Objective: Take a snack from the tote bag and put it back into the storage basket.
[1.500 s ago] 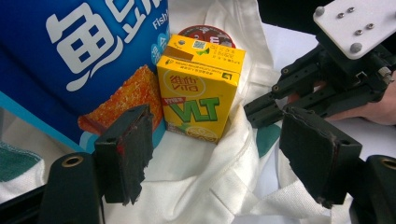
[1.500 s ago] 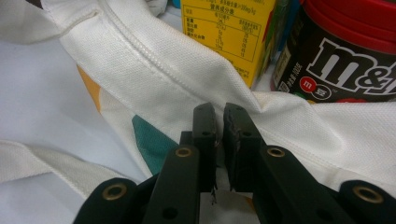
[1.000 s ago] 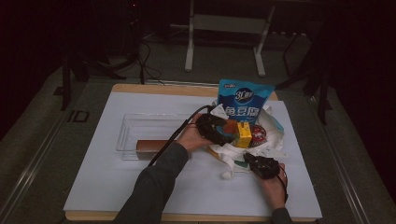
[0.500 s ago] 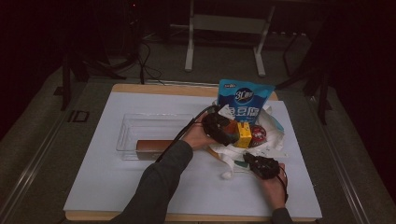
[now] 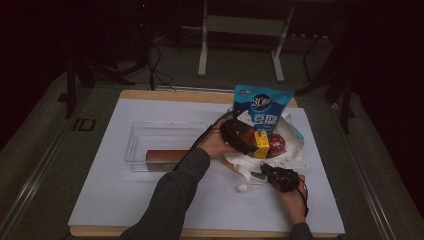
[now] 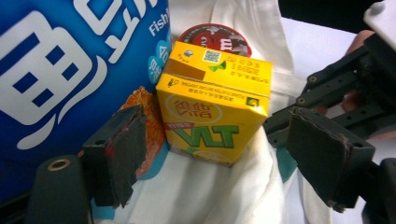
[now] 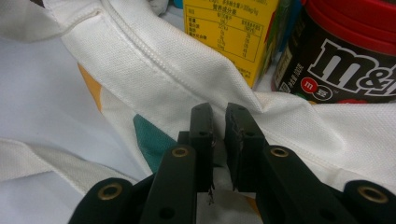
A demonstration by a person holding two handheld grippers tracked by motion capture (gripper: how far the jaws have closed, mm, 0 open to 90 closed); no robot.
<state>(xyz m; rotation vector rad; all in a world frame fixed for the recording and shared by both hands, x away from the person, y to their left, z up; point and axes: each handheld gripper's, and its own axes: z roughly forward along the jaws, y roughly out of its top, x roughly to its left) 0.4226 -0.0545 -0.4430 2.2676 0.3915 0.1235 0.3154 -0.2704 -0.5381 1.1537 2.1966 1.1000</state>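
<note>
Lemon tea carton [image 6: 212,109] in the mouth of a white canvas tote bag [image 7: 187,74] on the table's right half, beside a blue fish-tofu snack pouch [image 6: 60,60] and a brown M&M's jar [image 7: 345,60]. Left gripper [image 6: 223,154] jaws just opened wide, carton in the gap ahead of the pads, untouched, likely lined up for a grab. Right gripper [image 7: 218,121] pinched tight on the bag's hem, apparently to hold the cloth down and the opening clear. Carton bright yellow, green and red lettering, crisp corners, no dents
</note>
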